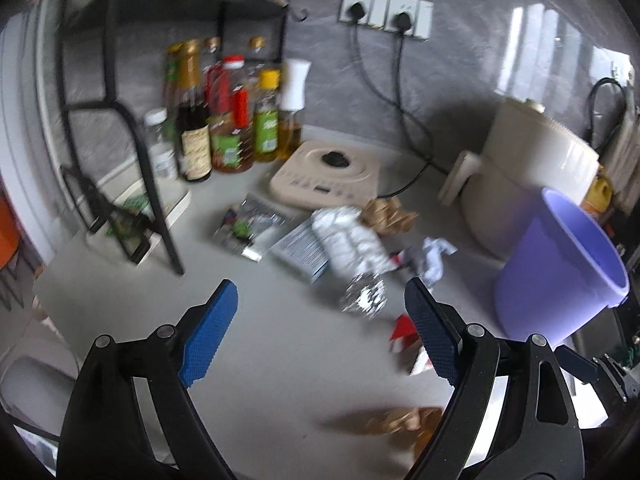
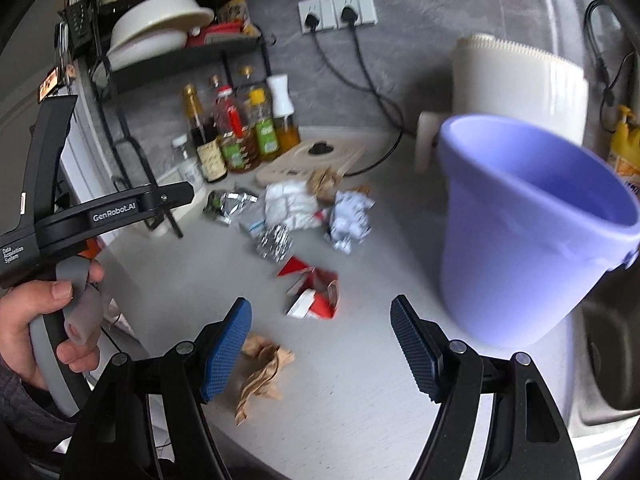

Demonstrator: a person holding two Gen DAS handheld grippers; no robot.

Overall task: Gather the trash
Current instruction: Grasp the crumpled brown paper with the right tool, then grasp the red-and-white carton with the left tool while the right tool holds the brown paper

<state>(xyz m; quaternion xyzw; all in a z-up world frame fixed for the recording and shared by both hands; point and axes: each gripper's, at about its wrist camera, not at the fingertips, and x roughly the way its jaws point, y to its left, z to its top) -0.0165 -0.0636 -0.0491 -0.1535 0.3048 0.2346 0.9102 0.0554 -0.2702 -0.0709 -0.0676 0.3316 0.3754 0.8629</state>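
Trash lies scattered on the grey counter [image 1: 260,360]. In the left wrist view I see a foil ball [image 1: 362,294], a white wad [image 1: 348,240], brown paper [image 1: 386,214], a red-and-white carton [image 1: 402,338] and a shiny wrapper [image 1: 248,224]. My left gripper [image 1: 320,332] hangs open above the counter, just short of the foil ball, with nothing between its blue pads. My right gripper [image 2: 320,348] is open too; crumpled brown paper [image 2: 264,376] lies beside its left finger and the carton [image 2: 314,292] just ahead. A purple bucket [image 2: 528,232] stands to the right.
Sauce and oil bottles [image 1: 224,120] stand at the back left beside a black wire rack [image 1: 132,128]. A beige induction cooker [image 1: 326,176] and a cream appliance [image 1: 532,168] sit behind the trash, with cords running to wall sockets [image 1: 386,12]. A hand [image 2: 36,320] grips the left tool.
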